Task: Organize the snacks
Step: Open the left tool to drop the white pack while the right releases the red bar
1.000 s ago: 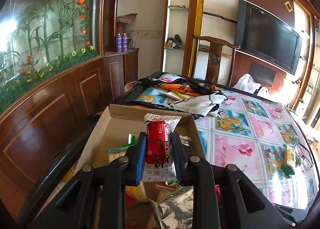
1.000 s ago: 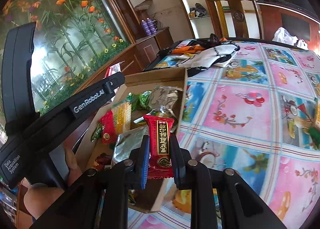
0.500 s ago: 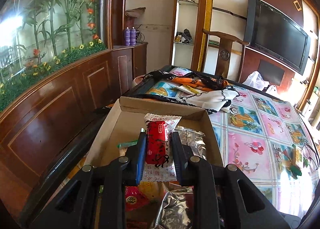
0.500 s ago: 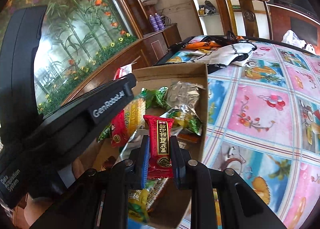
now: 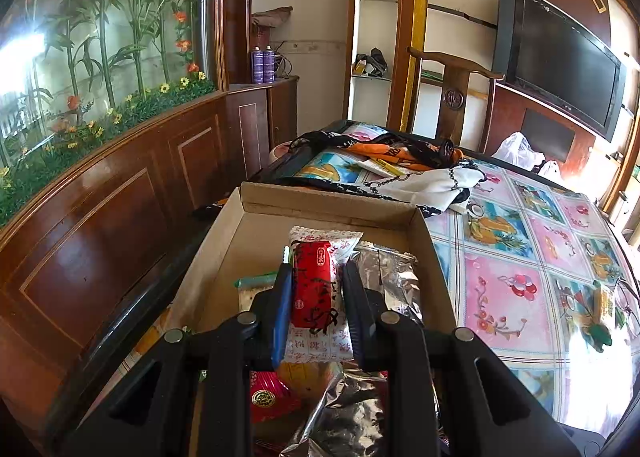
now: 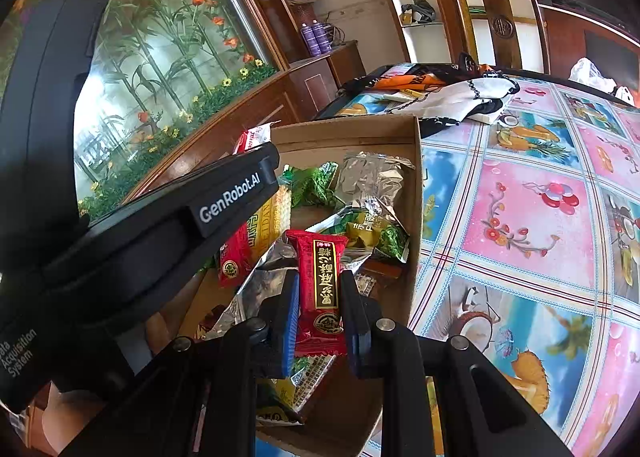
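Cardboard box (image 5: 332, 205): far-left floor bare, open from above. Near and right parts crowded with silver foil packets (image 5: 390, 271) and green wrappers (image 6: 316, 185). Left of box, wood-panelled wall (image 5: 120, 197) stands close; right of box, tablecloth (image 5: 516, 297) lies open.

Left wrist view looks forward along its own fingers, low and close over the cardboard box (image 5: 332, 203), toward the far wall. Right wrist view looks from the box's near right corner, close above it, angled left across the cardboard box (image 6: 416, 193). Both share the box and patterned tablecloth (image 5: 520, 281).
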The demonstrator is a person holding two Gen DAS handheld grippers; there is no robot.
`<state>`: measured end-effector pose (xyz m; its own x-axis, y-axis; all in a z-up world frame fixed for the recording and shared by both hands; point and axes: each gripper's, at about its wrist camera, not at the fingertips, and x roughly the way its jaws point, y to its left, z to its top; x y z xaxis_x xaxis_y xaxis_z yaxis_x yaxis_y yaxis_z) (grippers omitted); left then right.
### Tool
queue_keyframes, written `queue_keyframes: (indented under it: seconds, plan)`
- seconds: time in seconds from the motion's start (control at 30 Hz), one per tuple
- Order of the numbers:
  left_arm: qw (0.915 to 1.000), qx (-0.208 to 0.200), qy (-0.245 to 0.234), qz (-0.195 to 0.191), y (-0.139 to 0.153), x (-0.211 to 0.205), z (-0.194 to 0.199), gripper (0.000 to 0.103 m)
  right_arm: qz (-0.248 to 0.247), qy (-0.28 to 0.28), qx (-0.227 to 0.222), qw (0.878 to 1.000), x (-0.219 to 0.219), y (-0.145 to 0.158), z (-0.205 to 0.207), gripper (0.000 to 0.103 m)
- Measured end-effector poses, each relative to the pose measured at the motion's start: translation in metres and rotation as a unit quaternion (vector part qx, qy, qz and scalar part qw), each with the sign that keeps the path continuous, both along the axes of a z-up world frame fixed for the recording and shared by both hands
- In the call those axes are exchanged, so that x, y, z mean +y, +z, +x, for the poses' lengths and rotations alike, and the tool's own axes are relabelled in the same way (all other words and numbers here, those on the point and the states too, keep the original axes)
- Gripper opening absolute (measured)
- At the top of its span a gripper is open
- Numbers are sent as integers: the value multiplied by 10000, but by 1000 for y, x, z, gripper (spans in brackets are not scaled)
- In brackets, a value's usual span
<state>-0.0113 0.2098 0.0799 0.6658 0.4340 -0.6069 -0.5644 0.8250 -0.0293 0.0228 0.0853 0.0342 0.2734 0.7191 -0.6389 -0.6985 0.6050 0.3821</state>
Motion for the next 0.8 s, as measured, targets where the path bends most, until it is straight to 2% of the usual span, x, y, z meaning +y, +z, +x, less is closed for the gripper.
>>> queue_keyframes:
  seconds: [0.8]
  plan:
    - [9997, 238, 64, -86, -8, 5, 2, 24, -45, 52, -26, 10000, 0, -3, -2, 22]
